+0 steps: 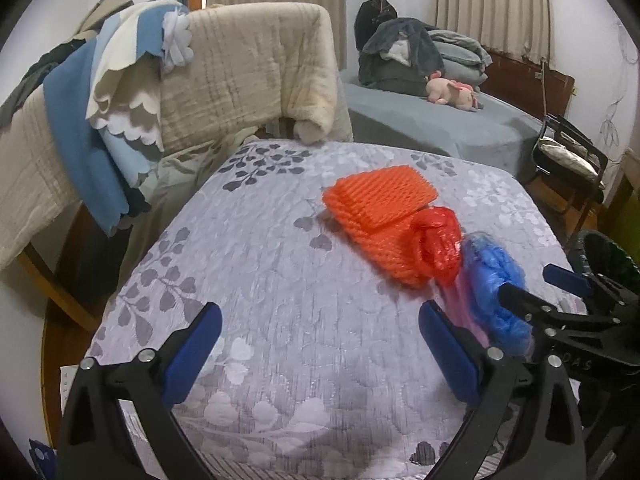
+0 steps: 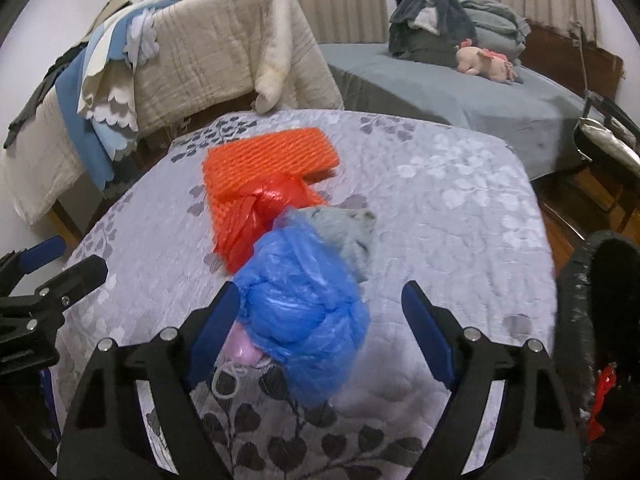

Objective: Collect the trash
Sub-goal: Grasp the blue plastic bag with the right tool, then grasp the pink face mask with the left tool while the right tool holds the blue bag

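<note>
The right gripper (image 2: 316,328) is spread wide over a grey leaf-print quilt (image 2: 460,208). A crumpled blue bag (image 2: 304,312) sits between its two blue fingers (image 2: 214,320). The bag lies against the left finger and well short of the right one, so nothing is clamped. A pink scrap (image 2: 240,346) with a loop of white string (image 2: 226,380) pokes out from under the bag, just beside the left finger.

Beyond the blue bag, touching its far edge, lies a pale grey-blue wad (image 2: 352,232). To the left of that wad, a knotted red bag (image 2: 260,216) rests on an orange foam net (image 2: 264,160), which lies flat on the quilt farther from the gripper.

The left gripper (image 1: 320,344) is also spread wide and holds nothing; only bare quilt (image 1: 280,280) shows between its fingers (image 1: 196,348). In its view the blue bag (image 1: 492,280) sits to the right of its right finger, with the right gripper's (image 1: 540,284) black finger (image 1: 520,300) pressed to the bag's side. The red bag (image 1: 436,240) and foam net (image 1: 380,200) lie just beyond the blue bag.

A dark bin (image 2: 608,300) stands off the quilt's right edge, near the right gripper; a red scrap (image 2: 602,400) shows in front of its lower wall. Behind the quilt, a beige blanket (image 2: 224,48) is draped over a frame, with blue and white cloth (image 2: 100,92) hanging at its left. To the right of the blanket is a grey bed (image 2: 460,92) with piled clothes (image 2: 440,20) and a pink plush toy (image 2: 484,60).
</note>
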`<action>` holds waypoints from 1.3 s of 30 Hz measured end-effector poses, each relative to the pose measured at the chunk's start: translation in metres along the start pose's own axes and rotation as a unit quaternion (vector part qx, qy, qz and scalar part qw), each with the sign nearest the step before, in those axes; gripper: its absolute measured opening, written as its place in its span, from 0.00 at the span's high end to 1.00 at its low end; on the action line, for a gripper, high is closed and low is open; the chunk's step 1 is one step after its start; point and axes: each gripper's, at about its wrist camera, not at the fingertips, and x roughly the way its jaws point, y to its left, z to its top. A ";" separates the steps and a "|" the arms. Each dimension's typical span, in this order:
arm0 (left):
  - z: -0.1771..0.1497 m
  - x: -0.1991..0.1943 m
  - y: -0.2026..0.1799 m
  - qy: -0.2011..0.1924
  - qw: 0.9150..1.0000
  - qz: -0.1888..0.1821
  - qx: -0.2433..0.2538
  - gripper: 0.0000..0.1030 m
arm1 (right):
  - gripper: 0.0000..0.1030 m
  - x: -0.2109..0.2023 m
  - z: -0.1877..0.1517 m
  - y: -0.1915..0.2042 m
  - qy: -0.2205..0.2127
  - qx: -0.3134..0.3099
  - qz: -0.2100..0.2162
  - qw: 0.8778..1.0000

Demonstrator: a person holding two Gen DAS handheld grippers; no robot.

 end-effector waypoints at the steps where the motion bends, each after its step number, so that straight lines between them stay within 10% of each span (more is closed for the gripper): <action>1: 0.000 0.001 0.001 0.001 1.000 0.001 -0.001 0.06 | 0.26 0.003 0.000 0.001 0.003 -0.003 0.001 1.000; 9: 0.000 0.007 0.007 0.004 1.000 0.003 -0.008 0.06 | 0.49 0.008 0.000 0.006 0.016 -0.013 0.033 0.999; 39: -0.005 0.026 -0.084 0.026 0.996 -0.072 0.042 0.24 | 0.50 -0.049 -0.025 -0.088 -0.018 0.067 -0.021 0.997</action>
